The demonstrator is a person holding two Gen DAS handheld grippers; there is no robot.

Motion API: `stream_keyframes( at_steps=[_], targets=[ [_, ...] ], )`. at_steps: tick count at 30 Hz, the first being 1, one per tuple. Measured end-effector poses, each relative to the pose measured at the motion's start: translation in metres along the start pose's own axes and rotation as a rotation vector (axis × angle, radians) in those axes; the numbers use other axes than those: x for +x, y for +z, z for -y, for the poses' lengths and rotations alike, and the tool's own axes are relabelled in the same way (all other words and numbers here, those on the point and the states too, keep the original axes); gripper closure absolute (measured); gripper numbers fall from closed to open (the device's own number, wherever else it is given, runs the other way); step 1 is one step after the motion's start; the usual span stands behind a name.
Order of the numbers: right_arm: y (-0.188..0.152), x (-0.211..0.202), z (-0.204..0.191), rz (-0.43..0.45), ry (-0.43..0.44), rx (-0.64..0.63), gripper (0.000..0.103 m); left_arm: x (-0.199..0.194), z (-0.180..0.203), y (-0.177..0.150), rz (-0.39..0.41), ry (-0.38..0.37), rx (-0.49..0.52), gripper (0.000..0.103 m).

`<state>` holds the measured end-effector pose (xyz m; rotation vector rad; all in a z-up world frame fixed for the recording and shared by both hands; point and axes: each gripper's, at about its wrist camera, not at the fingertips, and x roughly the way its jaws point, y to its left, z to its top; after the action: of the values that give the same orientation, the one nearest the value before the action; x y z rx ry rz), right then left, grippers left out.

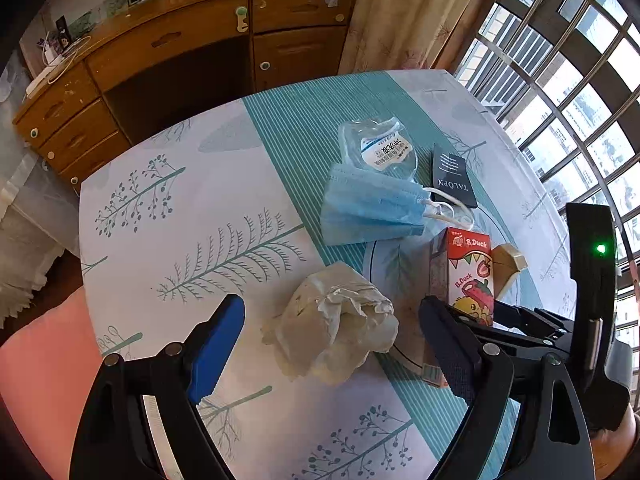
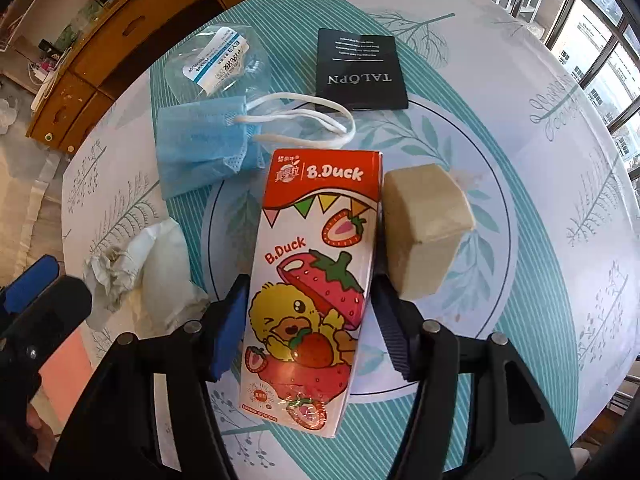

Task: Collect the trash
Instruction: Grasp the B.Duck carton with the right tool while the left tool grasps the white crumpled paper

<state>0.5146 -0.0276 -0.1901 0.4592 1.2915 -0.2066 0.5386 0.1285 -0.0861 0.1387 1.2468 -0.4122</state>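
Trash lies scattered on the round table [image 2: 520, 80], none of it gathered yet as far as you can see; no bin or bag shows in either view. Your right gripper [image 2: 308, 320] straddles the B.Duck carton [image 2: 316, 264], which lies near the table's centre: the fingers sit narrow, right at its two long sides, but whether the pads actually press on it you cannot tell. Your left gripper [image 1: 332, 340] hangs with its fingers wide, either side of the crumpled tissue [image 1: 336, 324], well clear of it

Just right of the carton, touching or nearly so, sits one beige block [image 2: 424, 228]. Far of the carton lie one blue face mask [image 2: 204, 152] with white ear loops, one clear plastic pouch [image 2: 216, 60] with a printed label just beyond the mask, and one black TALOPN card [image 2: 360, 72] to the right of both. The tissue lies left of the carton, nearer the table's edge

So you count six pieces: one carton, one tissue, one mask, one pouch, one card, one block. All six are still on the table, so by my judgement the task is at its start, with the carton and the tissue as the first pair to lift. Behind the table stand a wooden cabinet [image 1: 180, 48] and a barred window [image 1: 568, 92]
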Motion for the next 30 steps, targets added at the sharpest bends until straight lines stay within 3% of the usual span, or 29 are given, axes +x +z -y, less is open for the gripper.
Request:
stream_keyframes(
  at_steps=[16,20,25,30],
  targets=[
    [-0.022,0.006,0.019,-0.028,0.039,0.023,0.046,0.073,0.029,-0.001,-0.174,0.108,0.162,0.015],
    [-0.027,0.006,0.019,-0.029,0.045,0.011,0.046,0.084,0.034,-0.007,-0.188,0.152,0.193,0.024],
    [-0.03,0.006,0.024,-0.037,0.067,-0.001,0.046,0.08,0.043,-0.015,-0.159,0.181,0.217,0.047],
    [-0.033,-0.005,0.025,-0.022,0.098,-0.06,0.046,0.058,0.038,-0.03,-0.138,0.178,0.154,0.053]
  ],
)
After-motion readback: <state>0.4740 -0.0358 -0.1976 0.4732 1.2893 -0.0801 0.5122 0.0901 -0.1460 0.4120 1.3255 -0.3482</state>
